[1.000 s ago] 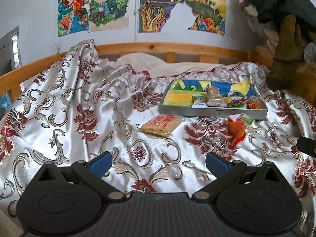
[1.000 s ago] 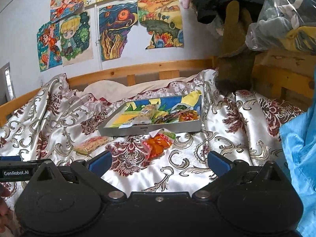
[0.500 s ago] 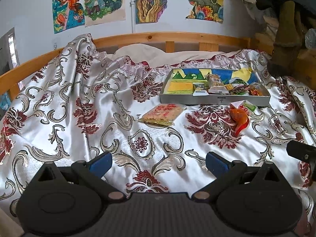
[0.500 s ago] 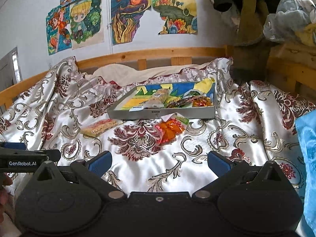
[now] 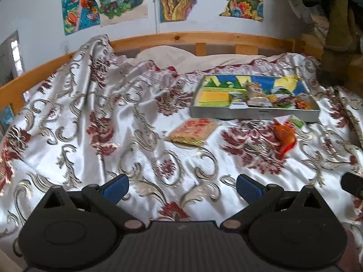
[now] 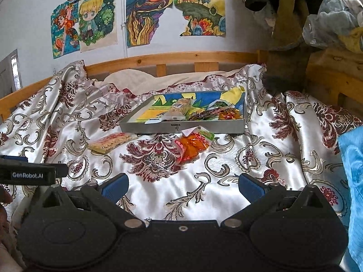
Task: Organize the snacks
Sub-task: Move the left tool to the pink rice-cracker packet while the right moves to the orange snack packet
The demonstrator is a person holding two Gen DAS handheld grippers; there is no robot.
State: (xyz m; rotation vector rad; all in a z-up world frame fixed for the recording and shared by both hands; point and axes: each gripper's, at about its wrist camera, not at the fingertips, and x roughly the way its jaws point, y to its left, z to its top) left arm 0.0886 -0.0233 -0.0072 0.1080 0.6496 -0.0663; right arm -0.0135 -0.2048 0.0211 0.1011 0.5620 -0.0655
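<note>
A grey tray (image 5: 254, 114) (image 6: 181, 128) with a colourful lining sits on the bed and holds several snack packets. In front of it lie a pale biscuit packet (image 5: 192, 131) (image 6: 111, 142) and an orange snack bag (image 5: 284, 136) (image 6: 192, 145). My left gripper (image 5: 181, 187) is open over the bedspread, well short of the biscuit packet. My right gripper (image 6: 183, 187) is open too, near side of the orange bag. Nothing is between either pair of fingers.
A satin bedspread (image 5: 90, 124) with red and gold flowers covers the bed, rumpled at the left. A wooden rail (image 6: 172, 59) runs along the back under wall drawings. Blue fabric (image 6: 354, 181) lies at the right; the left gripper's side (image 6: 27, 174) shows at the left.
Both grippers have moved forward toward the tray and tilted down, so the snacks appear larger and lower in view. Both stay open.
</note>
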